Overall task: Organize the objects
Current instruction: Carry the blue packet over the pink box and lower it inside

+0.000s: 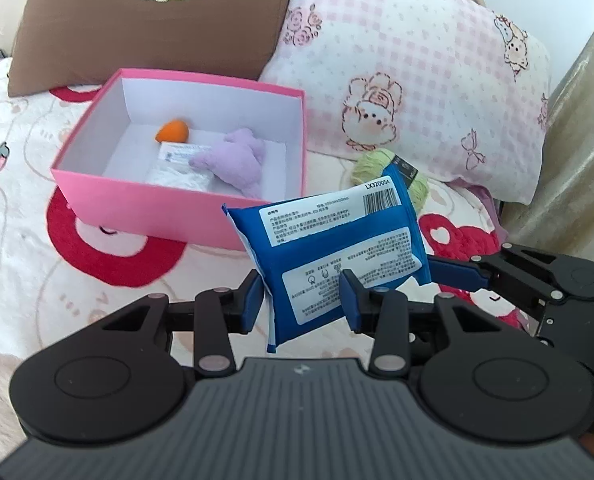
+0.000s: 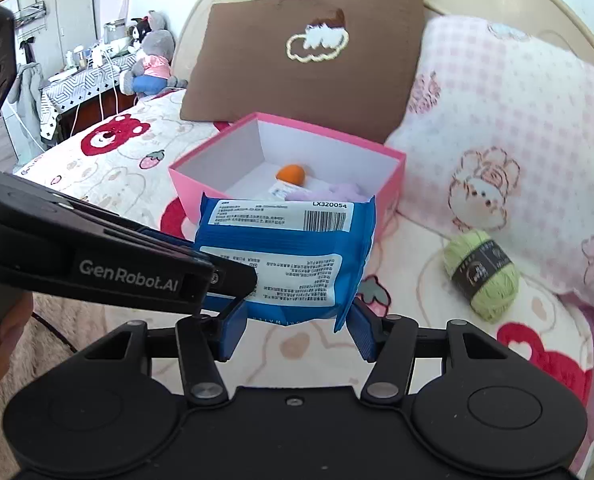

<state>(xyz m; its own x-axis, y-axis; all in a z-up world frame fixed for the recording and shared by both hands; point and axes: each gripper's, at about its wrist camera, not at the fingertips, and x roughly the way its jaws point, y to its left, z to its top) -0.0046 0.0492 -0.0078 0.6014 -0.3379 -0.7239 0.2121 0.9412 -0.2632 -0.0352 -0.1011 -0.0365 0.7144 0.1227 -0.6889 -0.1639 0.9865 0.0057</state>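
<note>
A blue wipes packet (image 1: 329,256) is held up over the bed, in front of the open pink box (image 1: 145,200). My left gripper (image 1: 301,300) is shut on its lower part. My right gripper (image 2: 297,330) grips the same packet (image 2: 285,256) from the other side; its fingers (image 1: 453,272) reach in from the right in the left wrist view. The box (image 2: 389,192) holds an orange egg-shaped toy (image 1: 172,131), a purple plush (image 1: 237,156) and a white packet (image 1: 177,160). A green yarn ball (image 2: 483,274) lies on the bed to the right of the box.
A brown cushion (image 2: 313,60) and a pink checked pillow (image 2: 509,128) lean on the headboard behind the box. A patterned blanket (image 1: 25,240) covers the bed. A table with plush toys (image 2: 149,60) stands far left. A gold curtain (image 1: 585,140) hangs at the right.
</note>
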